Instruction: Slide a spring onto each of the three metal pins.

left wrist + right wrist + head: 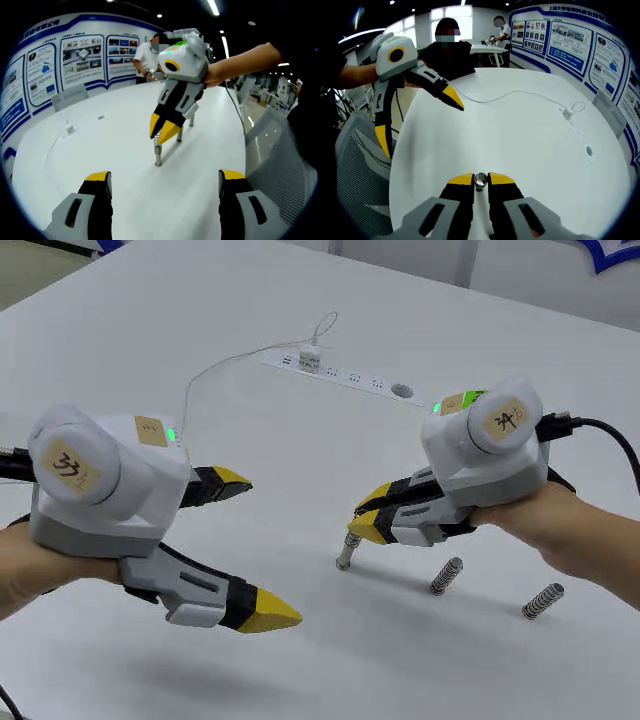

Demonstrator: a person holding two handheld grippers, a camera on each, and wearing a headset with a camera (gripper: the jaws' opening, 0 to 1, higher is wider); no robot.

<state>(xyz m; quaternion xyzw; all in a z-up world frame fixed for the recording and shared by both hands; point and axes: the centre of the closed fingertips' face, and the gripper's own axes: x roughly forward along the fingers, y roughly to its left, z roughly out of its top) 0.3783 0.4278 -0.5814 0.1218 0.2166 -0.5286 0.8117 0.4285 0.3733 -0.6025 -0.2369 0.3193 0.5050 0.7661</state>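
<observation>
Spring [158, 142] pinched in R gripper [362, 520], partway down left pin [158, 159] on desk [300, 670]. Mid pin [446, 576] & right pin [543, 600] look sprung already. L gripper [268, 548] wide open, empty. Approx 2 of 3 done.

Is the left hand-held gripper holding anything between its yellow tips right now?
No: the left hand-held gripper has its jaws spread wide apart, with bare white table showing between them.

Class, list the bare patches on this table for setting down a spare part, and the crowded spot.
Bare: the table between the strip and the pins; the near edge beside the left claw. Crowded: the three pins, where the right claw grips a spring.
</observation>
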